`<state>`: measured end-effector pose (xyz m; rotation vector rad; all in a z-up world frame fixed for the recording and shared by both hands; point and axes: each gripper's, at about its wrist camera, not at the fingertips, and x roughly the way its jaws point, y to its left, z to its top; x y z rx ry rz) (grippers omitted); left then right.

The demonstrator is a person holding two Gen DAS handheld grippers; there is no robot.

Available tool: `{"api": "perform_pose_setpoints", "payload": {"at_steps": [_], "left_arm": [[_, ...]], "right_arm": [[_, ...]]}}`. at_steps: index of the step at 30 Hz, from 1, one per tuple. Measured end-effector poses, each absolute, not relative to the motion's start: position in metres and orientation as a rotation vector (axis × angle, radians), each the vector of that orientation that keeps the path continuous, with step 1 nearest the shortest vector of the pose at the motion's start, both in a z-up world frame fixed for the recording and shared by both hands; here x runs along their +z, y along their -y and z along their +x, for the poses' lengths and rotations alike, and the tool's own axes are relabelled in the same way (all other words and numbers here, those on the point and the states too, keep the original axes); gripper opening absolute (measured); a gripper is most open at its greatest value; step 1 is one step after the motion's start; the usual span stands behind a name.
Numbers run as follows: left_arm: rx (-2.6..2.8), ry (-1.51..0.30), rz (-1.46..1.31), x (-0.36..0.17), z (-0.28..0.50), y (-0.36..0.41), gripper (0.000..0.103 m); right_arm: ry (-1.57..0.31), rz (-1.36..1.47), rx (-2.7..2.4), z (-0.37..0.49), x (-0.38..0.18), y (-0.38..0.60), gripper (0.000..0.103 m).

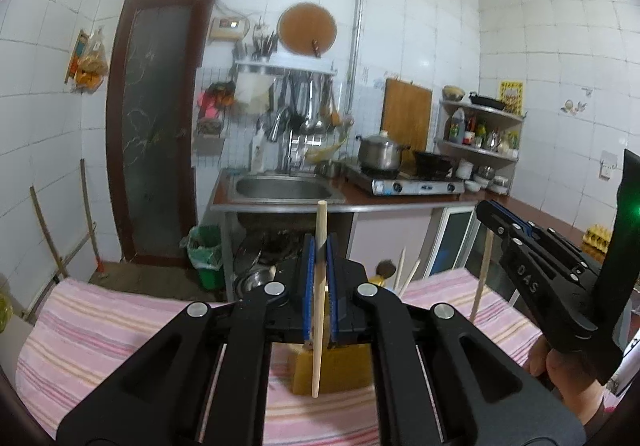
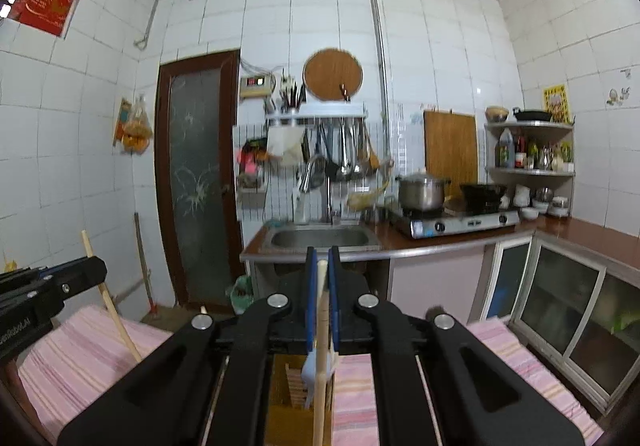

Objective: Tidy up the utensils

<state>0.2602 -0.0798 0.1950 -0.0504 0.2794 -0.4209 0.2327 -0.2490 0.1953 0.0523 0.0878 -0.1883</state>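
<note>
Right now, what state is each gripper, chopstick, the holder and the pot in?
Left gripper: shut on a chopstick.
Left chopstick: upright, above the holder.
Right gripper: shut on a chopstick.
Right chopstick: upright, over the holder.
Holder: standing on the cloth.
Pot: lid on.

Pink striped cloth (image 1: 100, 326) covers tabletop. Stainless steel sink (image 2: 320, 238) set in reddish-brown counter (image 2: 580, 234). Lidded steel pot (image 2: 420, 190) and black wok (image 2: 478, 195) on silver 2-burner stove (image 2: 460, 224). Round wooden board (image 2: 333, 75) hangs on white tiled wall (image 2: 440, 46). Green bin (image 1: 206, 258) on floor beside dark-framed glass door (image 1: 156, 126).
</note>
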Motion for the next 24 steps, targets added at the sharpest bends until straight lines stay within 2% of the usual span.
{"api": "perform_pose_setpoints", "payload": {"at_steps": [7,12,18,24], "left_arm": [[-0.432,-0.2,-0.05,0.228,0.273,0.094,0.004],[-0.428,-0.191,-0.055,0.228,0.299,0.106,0.004],[-0.402,-0.231,-0.033,0.188,0.335,0.123,0.004],[-0.384,-0.31,0.001,0.135,0.36,0.134,0.004]], "right_arm": [[0.0,0.072,-0.197,0.251,0.226,0.254,0.006],[0.037,0.065,-0.199,0.276,0.228,0.256,0.006],[0.054,0.081,-0.213,0.301,0.201,0.269,0.006],[-0.05,0.117,-0.207,0.329,0.15,0.283,0.006]]}}
